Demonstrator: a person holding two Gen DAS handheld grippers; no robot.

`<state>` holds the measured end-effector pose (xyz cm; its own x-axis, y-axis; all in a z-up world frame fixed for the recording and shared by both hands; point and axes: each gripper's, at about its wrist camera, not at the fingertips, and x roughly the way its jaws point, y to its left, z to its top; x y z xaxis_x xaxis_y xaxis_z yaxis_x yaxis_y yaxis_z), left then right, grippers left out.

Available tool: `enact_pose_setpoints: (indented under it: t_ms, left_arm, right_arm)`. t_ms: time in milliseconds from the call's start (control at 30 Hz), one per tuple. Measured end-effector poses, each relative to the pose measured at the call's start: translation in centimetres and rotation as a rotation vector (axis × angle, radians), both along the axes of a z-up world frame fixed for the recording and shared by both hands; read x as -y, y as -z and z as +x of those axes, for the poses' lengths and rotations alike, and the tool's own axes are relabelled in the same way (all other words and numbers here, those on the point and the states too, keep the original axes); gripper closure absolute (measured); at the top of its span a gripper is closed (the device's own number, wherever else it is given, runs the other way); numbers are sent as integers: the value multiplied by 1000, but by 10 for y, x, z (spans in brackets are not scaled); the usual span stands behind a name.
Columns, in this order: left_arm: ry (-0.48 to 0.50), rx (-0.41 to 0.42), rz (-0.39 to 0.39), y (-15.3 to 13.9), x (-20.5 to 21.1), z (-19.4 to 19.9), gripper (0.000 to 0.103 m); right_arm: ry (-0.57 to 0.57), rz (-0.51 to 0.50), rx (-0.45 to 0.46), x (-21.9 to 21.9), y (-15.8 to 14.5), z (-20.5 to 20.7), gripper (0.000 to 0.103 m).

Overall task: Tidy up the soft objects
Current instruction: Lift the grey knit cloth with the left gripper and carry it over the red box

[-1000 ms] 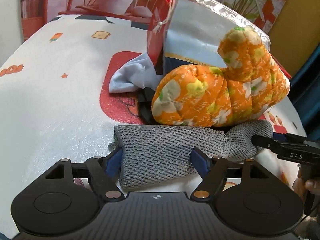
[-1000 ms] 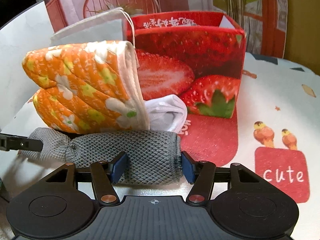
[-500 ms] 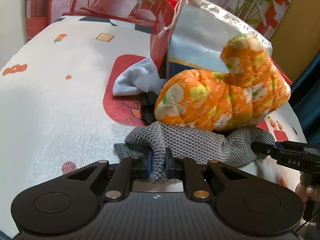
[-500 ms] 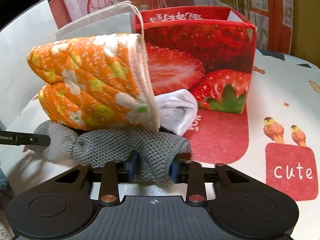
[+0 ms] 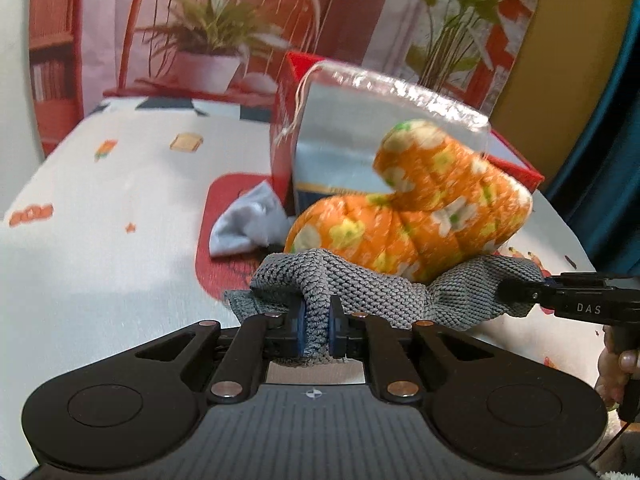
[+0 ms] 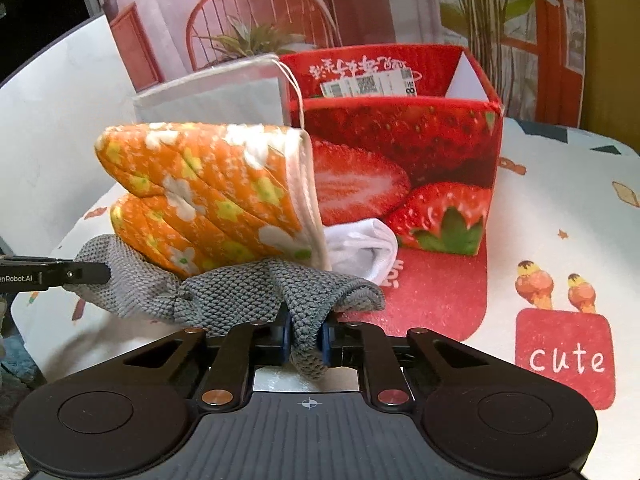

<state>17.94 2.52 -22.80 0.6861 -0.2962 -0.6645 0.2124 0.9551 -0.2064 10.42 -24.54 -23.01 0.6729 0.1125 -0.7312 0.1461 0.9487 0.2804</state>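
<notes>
1. In the left wrist view, the worktop (image 5: 100,240) lies under a white cover printed with small pictures and red patches.
2. A pale blue cloth (image 5: 244,224) is crumpled on a red patch, just left of the red strawberry box (image 5: 282,148).
3. The left gripper (image 5: 316,328) has its fingers (image 5: 298,330) pinched on a raised fold at the left end of the grey knitted cloth (image 5: 360,284). The blue pads press the knit from both sides, with only the thickness of the fold between them.
4. The grey knitted cloth spans the near side of the scene, bunched and held up at both ends and sagging in the middle.
5. The orange floral oven mitt (image 5: 420,220) rests right behind the cloth and touches it. It leans on a shiny silver bag (image 5: 348,144) that stands against the box.
6. At the right edge of that view, the right gripper (image 5: 516,292) reaches in to the cloth's right end, and part of a hand (image 5: 616,372) shows below it.
7. In the right wrist view, the right gripper (image 6: 305,338) has just been closing, and its fingers (image 6: 325,338) now clamp a fold of the grey knitted cloth (image 6: 240,296).
8. A white cloth (image 6: 360,248) lies between the mitt (image 6: 208,196) and the strawberry box (image 6: 400,160).
9. Far right, the cover shows two ice-cream cones and a red square reading "cute" (image 6: 564,356).
</notes>
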Motion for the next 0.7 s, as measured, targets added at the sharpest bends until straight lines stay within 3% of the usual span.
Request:
enact_pose_setpoints:
  t_ms: [700]
  left_arm:
    - [41, 181, -70, -72, 7, -10, 92]
  right_arm:
    - [22, -56, 172, 13, -70, -5, 90]
